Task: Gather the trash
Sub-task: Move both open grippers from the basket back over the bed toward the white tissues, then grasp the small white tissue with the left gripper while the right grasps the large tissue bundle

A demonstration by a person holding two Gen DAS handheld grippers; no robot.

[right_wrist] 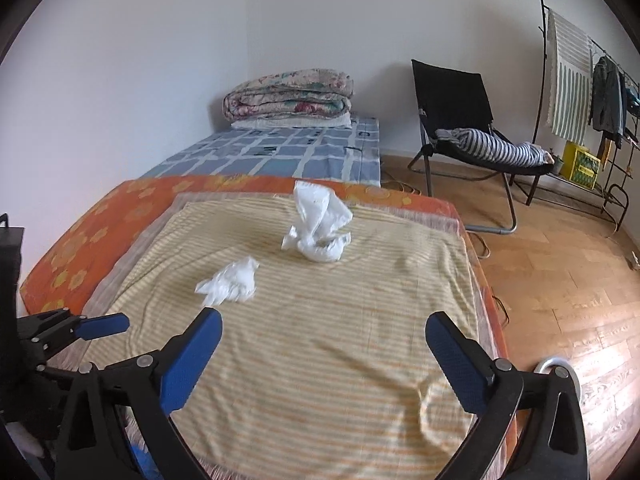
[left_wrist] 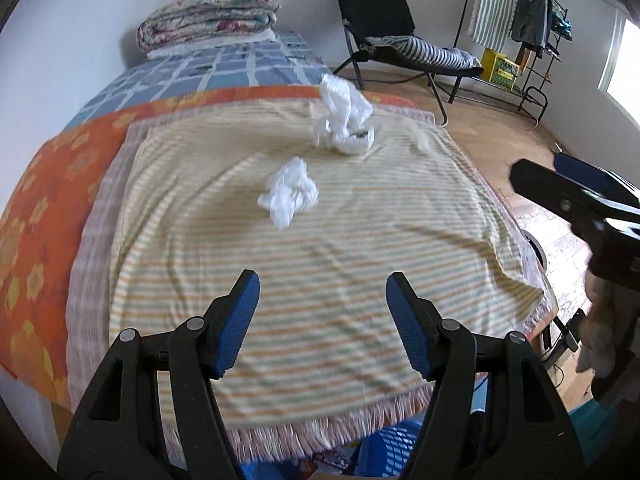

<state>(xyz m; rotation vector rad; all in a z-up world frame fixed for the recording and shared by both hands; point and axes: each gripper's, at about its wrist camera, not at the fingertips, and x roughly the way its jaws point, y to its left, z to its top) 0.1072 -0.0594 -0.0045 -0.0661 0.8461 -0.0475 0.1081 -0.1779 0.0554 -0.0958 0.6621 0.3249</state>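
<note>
Striped blanket [left_wrist: 320,248] is loose, so with my left gripper [left_wrist: 322,312] and right gripper [right_wrist: 324,356] both spread empty, grabbing the crumpled tissue [left_wrist: 289,192] may snag fabric.

**Bedroom surroundings beyond the grippers**

Directly ahead of both grippers lies a striped throw [left_wrist: 320,240], pale yellow with fringed edges, spread over an orange floral cover [left_wrist: 36,216]. Farther ahead, a blue checked sheet [right_wrist: 280,152] carries a folded quilt [right_wrist: 290,94] on a white pillow [right_wrist: 292,122] against the wall. Ahead and to the right stands a black chair [right_wrist: 452,100] holding a striped cushion [right_wrist: 492,146]. Farther right, a rack [right_wrist: 600,92] bears a striped towel [right_wrist: 568,84] and dark clothes [right_wrist: 606,96], with a yellow crate [right_wrist: 580,164] below. Wood floor [right_wrist: 560,280] lies to the right.
</note>
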